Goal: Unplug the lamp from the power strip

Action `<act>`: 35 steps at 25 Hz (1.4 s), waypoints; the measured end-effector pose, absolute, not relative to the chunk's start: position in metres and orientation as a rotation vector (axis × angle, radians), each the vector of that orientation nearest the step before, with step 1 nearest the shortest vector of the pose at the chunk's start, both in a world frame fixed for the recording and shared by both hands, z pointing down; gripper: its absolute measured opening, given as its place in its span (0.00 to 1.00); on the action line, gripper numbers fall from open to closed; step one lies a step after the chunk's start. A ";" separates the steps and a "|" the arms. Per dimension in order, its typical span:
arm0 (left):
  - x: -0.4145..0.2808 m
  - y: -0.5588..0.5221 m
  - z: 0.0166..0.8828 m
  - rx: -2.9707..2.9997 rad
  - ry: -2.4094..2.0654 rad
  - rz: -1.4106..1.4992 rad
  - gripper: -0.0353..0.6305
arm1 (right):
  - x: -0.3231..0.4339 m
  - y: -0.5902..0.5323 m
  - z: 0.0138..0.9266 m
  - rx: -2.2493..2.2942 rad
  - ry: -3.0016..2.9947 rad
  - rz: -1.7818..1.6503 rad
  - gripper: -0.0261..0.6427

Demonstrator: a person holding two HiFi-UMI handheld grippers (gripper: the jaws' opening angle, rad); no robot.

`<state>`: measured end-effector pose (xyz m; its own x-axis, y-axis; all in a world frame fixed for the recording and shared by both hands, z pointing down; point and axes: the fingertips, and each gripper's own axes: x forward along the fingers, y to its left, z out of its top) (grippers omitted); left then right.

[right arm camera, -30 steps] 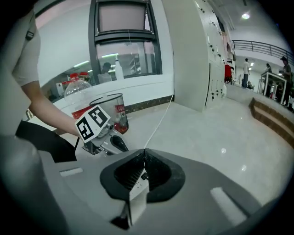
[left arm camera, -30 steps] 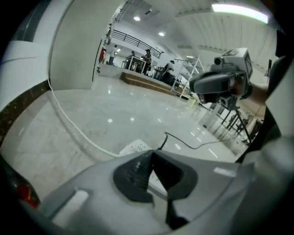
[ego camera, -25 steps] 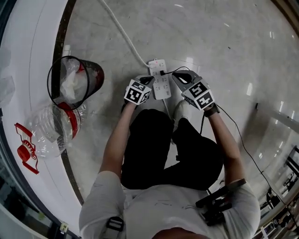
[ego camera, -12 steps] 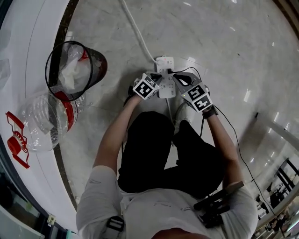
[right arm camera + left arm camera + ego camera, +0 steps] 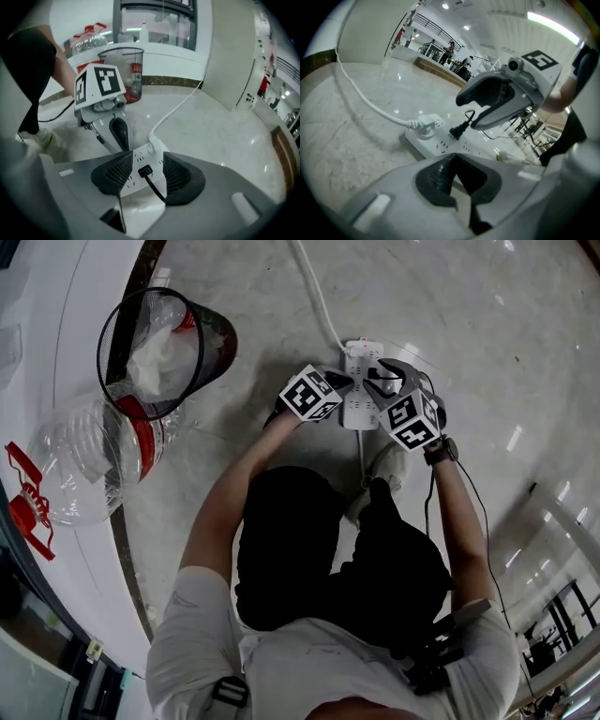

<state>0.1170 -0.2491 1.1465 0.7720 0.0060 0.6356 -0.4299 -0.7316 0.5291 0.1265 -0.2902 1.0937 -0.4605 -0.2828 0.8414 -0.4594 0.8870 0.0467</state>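
Observation:
A white power strip lies on the marble floor, fed by a thick white cable. In the right gripper view the lamp's black plug sits in the strip, its black cord running back toward me. My right gripper straddles that plug; its jaws are opening and the pads stand clear of the plug on both sides. My left gripper is shut, its tip resting on the strip's left edge. In the left gripper view the right gripper hangs just above the black plug.
A wire mesh bin with a plastic bag stands to the left. Beside it a large clear water bottle lies on the white ledge. The lamp's thin black cord trails off to the right. The person's knees are close behind the strip.
Both grippers have moved in over the power strip. The right gripper, earlier off the strip's right side, now sits around the black plug.

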 end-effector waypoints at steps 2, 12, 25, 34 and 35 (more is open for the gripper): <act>0.116 -0.250 1.146 2.277 -0.314 0.804 0.05 | 0.127 -0.287 1.110 0.439 -1.994 0.171 0.32; 0.125 -0.251 1.145 2.215 -0.336 0.783 0.05 | 0.135 -0.275 1.142 0.320 -1.873 0.145 0.18; 0.128 -0.254 1.144 2.194 -0.362 0.907 0.05 | 0.133 -0.274 1.131 0.384 -1.957 0.208 0.17; 0.134 -0.257 1.145 2.147 -0.387 0.866 0.05 | 0.122 -0.285 1.091 0.423 -2.147 0.359 0.17; 0.134 -0.257 1.145 2.124 -0.397 0.837 0.06 | 0.124 -0.288 1.088 0.433 -2.147 0.351 0.17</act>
<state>0.1336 -0.2574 1.1449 0.7318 0.0016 0.6815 -0.5289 -0.6294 0.5694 0.1243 -0.2884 1.0880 -0.5423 -0.1767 0.8214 -0.4290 0.8988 -0.0899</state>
